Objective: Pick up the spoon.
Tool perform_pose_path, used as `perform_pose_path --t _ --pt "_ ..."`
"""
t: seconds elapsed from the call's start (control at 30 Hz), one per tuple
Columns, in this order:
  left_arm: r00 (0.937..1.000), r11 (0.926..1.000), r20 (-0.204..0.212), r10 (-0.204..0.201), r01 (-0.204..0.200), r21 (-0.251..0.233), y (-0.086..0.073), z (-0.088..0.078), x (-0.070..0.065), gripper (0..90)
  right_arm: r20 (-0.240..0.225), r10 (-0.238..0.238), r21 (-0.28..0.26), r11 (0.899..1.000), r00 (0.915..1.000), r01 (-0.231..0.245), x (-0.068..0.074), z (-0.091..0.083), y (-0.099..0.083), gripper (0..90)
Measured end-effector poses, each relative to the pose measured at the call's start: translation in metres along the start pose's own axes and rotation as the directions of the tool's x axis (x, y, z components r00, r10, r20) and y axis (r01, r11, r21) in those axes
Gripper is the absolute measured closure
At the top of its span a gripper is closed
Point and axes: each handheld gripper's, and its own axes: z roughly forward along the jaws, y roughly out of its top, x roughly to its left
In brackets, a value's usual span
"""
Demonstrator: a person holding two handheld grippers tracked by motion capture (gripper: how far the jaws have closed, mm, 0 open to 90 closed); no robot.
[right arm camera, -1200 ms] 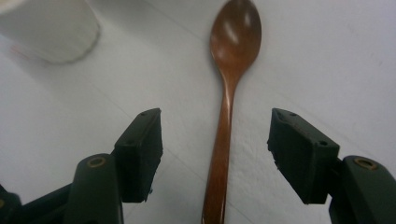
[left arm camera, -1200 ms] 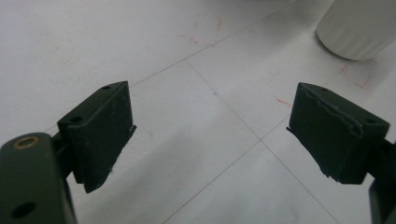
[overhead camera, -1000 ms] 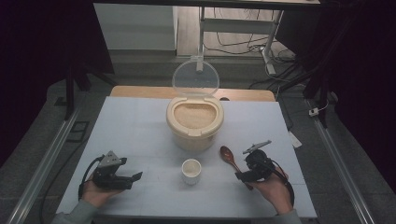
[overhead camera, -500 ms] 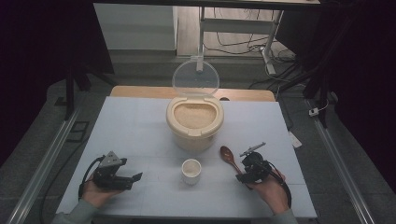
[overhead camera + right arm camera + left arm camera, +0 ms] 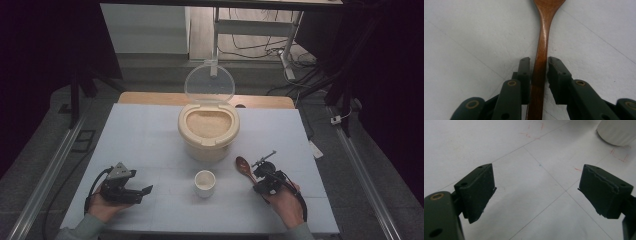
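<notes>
A brown wooden spoon (image 5: 243,166) lies on the white table (image 5: 150,145) at the right, its bowl pointing toward the rice tub. My right gripper (image 5: 257,175) sits low over its handle. In the right gripper view its jaws have just been closing and now hug the spoon (image 5: 541,45) handle from both sides, so the right gripper (image 5: 539,61) is shut on it, with the spoon still flat on the table. My left gripper (image 5: 145,192) rests at the front left, open with only bare table between its jaws, as the left gripper (image 5: 536,185) view confirms.
A cream tub of rice (image 5: 208,127) stands mid-table with its clear lid (image 5: 210,85) hinged upright behind it. A small white cup (image 5: 205,182) stands in front of the tub, between my two hands; the cup's base (image 5: 619,132) shows in the left gripper view.
The right gripper's jaws have closed in on the spoon handle and the hand has settled slightly lower and nearer. The left hand has not moved.
</notes>
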Motion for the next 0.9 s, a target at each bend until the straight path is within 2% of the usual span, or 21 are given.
perform_pose_path --t 0.1,0.3,0.43,0.53,0.57,0.63,0.67,0.8,0.83,0.9 --pt "1.0 1.0 0.0 0.001 -0.001 0.001 0.0 0.0 0.0 13.2 -0.007 0.024 0.006 1.0 0.9997 -0.024 -0.003 0.0 0.001 78.8" --pt "1.0 1.0 0.0 0.001 -0.001 0.004 -0.001 0.0 0.001 13.3 0.009 0.006 -0.002 1.0 0.9999 -0.006 -0.002 0.0 0.001 79.0" --pt "1.0 1.0 -0.002 0.0 0.0 0.007 -0.001 0.001 0.002 13.3 -0.014 0.002 -0.004 1.0 0.9999 -0.002 -0.006 -0.003 -0.001 79.1" --pt "1.0 1.0 -0.003 0.002 -0.002 0.009 -0.001 0.001 0.002 13.4 -0.054 0.019 -0.05 0.998 0.9984 -0.021 -0.013 -0.013 -0.005 79.1" --pt "1.0 1.0 -0.002 0.002 -0.002 0.009 -0.001 0.001 0.001 13.4 -0.054 0.019 -0.05 0.998 0.9984 -0.021 -0.013 -0.013 -0.005 79.1" --pt "1.0 0.9999 -0.003 0.003 -0.003 0.009 -0.002 0.0 0.001 13.5 -0.086 0.026 -0.094 0.995 0.9959 -0.034 -0.018 -0.02 -0.009 79.1" --pt "1.0 1.0 -0.003 0.003 -0.003 0.009 -0.002 0.001 0.001 13.5 -0.086 0.026 -0.094 0.995 0.9959 -0.034 -0.018 -0.02 -0.009 79.1" --pt "1.0 0.9999 -0.004 0.005 -0.005 0.013 -0.002 0.001 0.002 13.5 -0.138 0.026 -0.154 0.987 0.9901 -0.047 -0.025 -0.031 -0.014 79.1" --pt "1.0 0.9999 -0.004 0.005 -0.005 0.013 -0.002 0.001 0.002 13.5 -0.159 0.023 -0.179 0.982 0.9869 -0.052 -0.027 -0.037 -0.016 79.1" --pt "1.0 0.9999 -0.004 0.006 -0.006 0.014 -0.002 0.001 0.002 13.4 -0.17 0.02 -0.192 0.98 0.9852 -0.053 -0.028 -0.039 -0.017 79.1"
